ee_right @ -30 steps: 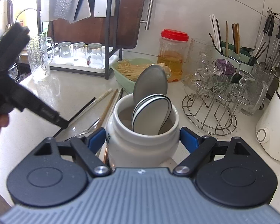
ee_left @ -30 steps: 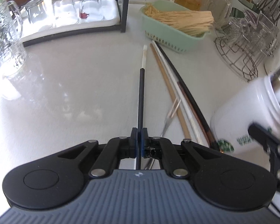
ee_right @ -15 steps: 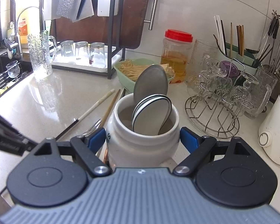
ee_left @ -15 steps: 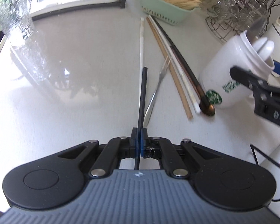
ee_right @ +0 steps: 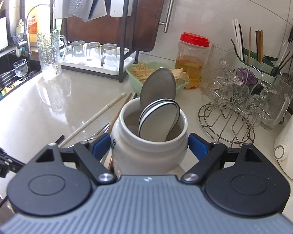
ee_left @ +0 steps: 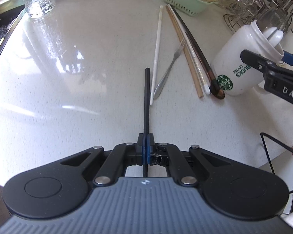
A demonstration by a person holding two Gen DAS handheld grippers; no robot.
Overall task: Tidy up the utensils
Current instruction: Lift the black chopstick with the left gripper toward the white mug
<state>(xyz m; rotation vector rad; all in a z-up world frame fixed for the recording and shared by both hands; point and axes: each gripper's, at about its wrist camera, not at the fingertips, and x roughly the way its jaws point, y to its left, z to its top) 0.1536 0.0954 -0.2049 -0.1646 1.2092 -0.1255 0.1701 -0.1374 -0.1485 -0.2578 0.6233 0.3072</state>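
Carried toward the camera since a second ago, a thin black square chopstick [ee_left: 147, 101] is clamped by the left gripper [ee_left: 146, 146]. A white ceramic Starbucks jar [ee_right: 149, 150] is bracketed by the right gripper [ee_right: 149, 146], its blue pads against the sides.

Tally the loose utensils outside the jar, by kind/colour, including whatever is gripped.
Black chopstick, clamped in left gripper: 1
White chopsticks, on the counter: 2
Tan wooden chopstick: 1
Dark brown stick: 1
Fork: 1
Total: 6
White jar contents not counted.
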